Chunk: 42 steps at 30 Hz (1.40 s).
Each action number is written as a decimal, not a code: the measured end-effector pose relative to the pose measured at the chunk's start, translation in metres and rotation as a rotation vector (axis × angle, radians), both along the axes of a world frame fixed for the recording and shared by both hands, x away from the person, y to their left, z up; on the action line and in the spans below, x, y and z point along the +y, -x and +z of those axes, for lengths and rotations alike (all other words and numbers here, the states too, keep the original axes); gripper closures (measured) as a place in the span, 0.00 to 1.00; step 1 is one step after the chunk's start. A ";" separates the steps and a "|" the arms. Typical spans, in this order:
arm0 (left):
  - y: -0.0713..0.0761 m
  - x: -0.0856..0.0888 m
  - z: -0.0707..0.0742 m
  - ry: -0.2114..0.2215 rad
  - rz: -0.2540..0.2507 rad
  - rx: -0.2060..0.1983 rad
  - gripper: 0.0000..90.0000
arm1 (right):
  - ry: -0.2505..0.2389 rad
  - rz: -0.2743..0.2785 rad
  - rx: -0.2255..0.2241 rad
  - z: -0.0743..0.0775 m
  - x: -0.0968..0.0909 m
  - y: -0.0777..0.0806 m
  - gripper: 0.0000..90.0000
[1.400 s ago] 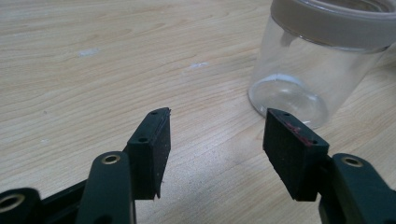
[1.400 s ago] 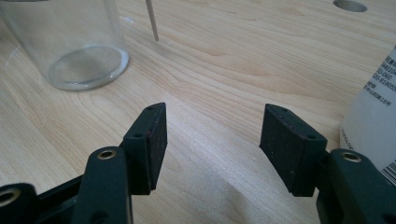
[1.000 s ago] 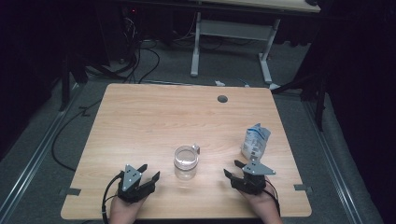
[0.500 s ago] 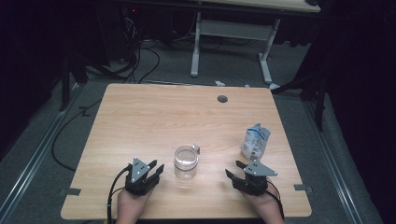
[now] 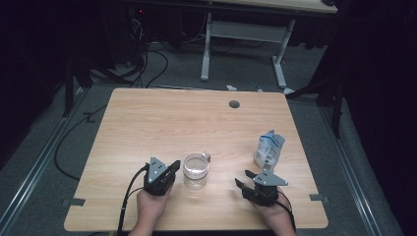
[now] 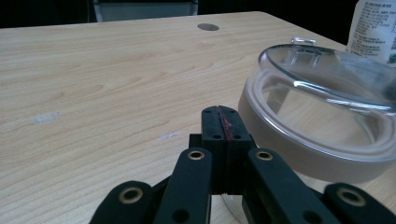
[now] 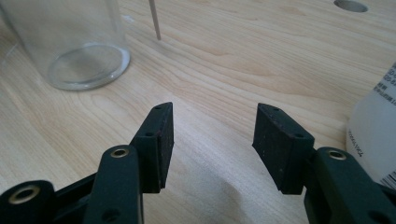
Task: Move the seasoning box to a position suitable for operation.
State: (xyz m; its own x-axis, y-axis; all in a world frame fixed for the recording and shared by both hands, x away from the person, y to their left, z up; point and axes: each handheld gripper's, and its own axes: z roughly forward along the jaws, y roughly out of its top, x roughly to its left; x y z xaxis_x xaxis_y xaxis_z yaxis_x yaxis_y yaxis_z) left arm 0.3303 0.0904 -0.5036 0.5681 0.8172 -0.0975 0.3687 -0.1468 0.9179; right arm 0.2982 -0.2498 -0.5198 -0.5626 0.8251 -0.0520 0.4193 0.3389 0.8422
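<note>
A clear glass jar (image 5: 195,170) is standing upright on the counter (image 5: 162,118), its long axis vertical and its mouth facing up, between the two grippers. The left gripper (image 6: 223,122) is sitting just beside it, its jaws having just closed and now pressing together on nothing. The right gripper (image 7: 212,135) is holding its jaws spread, having just narrowed slightly, near a white pouch (image 5: 269,148).

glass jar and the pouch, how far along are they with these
Barely begun. Done: nothing visible; the glass jar stands empty with its lid on, and the white pouch stands untouched. In hand: the left hand-held gripper sits beside the jar, its jaws just closed on nothing; the right hand-held gripper is open, empty, near the pouch. Left: probably gripping both, though what follows is unclear.
</note>
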 end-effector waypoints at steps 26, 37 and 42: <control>0.027 -0.008 0.001 -0.034 -0.042 -0.024 1.00 | 0.011 0.031 -0.020 0.000 0.003 0.003 0.53; 0.041 -0.021 0.001 -0.029 -0.108 -0.018 1.00 | 0.007 0.042 -0.019 0.001 0.005 0.004 0.53; 0.047 -0.031 0.002 -0.030 -0.153 -0.017 1.00 | -0.003 0.041 -0.022 0.004 0.003 0.005 0.56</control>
